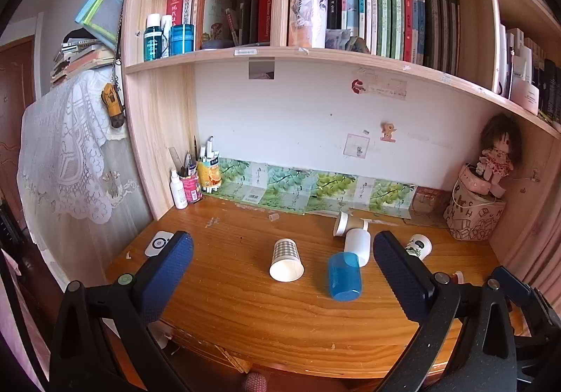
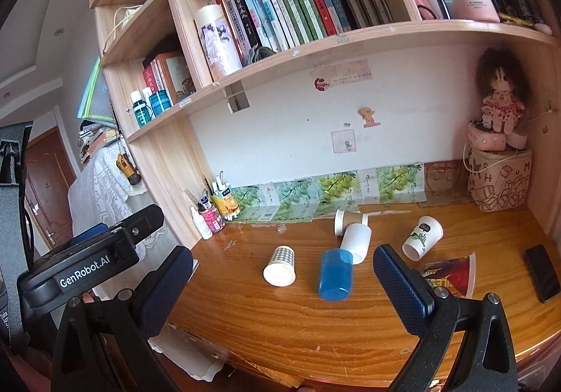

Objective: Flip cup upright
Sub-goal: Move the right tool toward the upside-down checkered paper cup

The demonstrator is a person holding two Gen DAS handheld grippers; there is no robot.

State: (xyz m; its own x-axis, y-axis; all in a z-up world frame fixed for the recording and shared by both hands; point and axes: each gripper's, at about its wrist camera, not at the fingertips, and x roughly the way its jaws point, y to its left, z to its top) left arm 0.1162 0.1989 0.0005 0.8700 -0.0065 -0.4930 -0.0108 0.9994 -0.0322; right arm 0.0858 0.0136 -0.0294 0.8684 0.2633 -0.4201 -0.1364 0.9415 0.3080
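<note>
- A wooden desk (image 1: 245, 308) under bookshelves carries five cups, all lying on their sides.
- The blue cup (image 1: 344, 275) lies nearest, its long axis running roughly away from the cameras.
- Left gripper (image 1: 280, 272) and right gripper (image 2: 282, 272) both hang spread and empty, short of the cups.
- The blue cup sits right of centre for both, and I judge neither clearly nearer.

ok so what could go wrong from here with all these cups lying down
1. The blue cup lies against the white cup, which also meets the brown cup; lifting one may roll the others.
2. The checked cup lies on its side and could roll off the desk if nudged.
3. Both claws, left and right, are open and wide, so closing may catch two cups.
</note>
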